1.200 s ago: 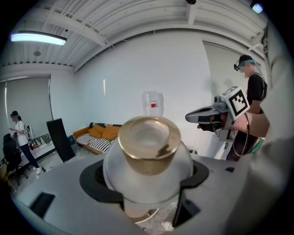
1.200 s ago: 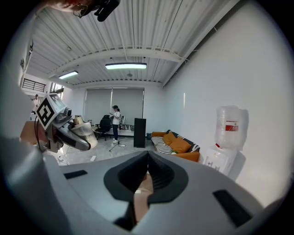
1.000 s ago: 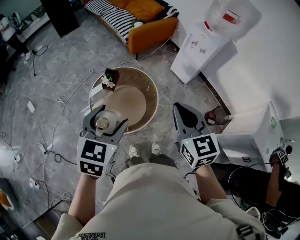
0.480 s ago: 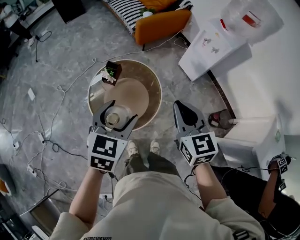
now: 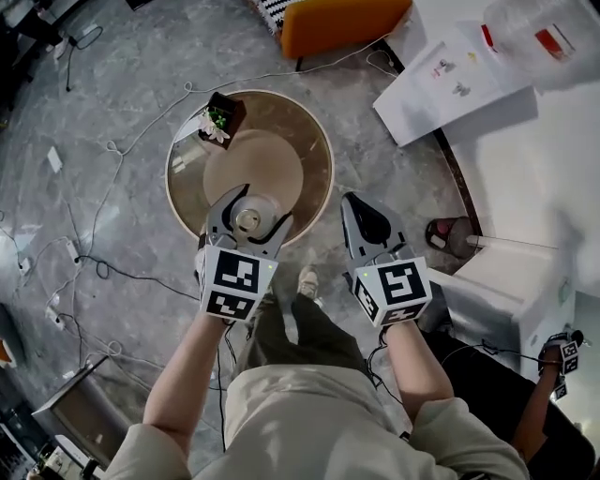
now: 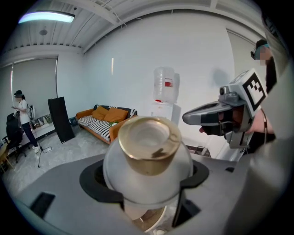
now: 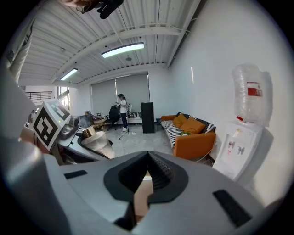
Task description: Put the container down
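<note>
Head view, left to right: your left gripper [image 5: 253, 208] has sunk and moved in over the near edge of the round bench [image 5: 323, 173], which fills more of the picture than it did a second ago. Its jaws stay spread wide and pinch the container [image 5: 247, 219], a white jar with a gold rim, by its rounded body. Their width has not changed. So the container is held mouth up over the bench's near side. I judge the lowering well along but the set-down not yet done. Whether its base already touches the top, no view shows.

Your right gripper [image 5: 356, 208] has come down alongside, just right of the bench's near rim. Its jaws are pressed together with nothing between them.

Counted:
- one container
- one bench
- one small potted plant [image 5: 217, 118] at the bench's far left edge
- two grippers in your hands
- one orange sofa [image 5: 342, 23] beyond the bench
- one water dispenser [image 5: 445, 80] at far right
</note>
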Action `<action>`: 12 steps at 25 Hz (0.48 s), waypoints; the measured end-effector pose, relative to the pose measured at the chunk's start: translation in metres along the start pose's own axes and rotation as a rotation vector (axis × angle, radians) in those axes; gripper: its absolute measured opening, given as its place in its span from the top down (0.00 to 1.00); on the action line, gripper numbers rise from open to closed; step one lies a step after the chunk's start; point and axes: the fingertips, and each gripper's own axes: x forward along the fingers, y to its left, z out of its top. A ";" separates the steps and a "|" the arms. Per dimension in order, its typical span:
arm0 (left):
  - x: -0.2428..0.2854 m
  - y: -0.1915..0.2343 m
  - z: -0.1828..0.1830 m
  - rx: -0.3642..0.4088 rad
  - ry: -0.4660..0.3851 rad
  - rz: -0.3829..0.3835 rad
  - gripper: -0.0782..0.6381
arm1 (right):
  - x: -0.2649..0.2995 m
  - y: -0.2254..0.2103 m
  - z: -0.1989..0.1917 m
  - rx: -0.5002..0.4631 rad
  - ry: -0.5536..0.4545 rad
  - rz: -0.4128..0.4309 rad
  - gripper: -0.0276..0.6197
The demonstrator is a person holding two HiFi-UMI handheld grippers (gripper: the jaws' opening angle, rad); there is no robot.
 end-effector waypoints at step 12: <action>0.108 -0.016 -0.137 -0.018 0.123 -0.050 0.43 | 0.078 0.006 -0.113 0.006 0.109 0.078 0.96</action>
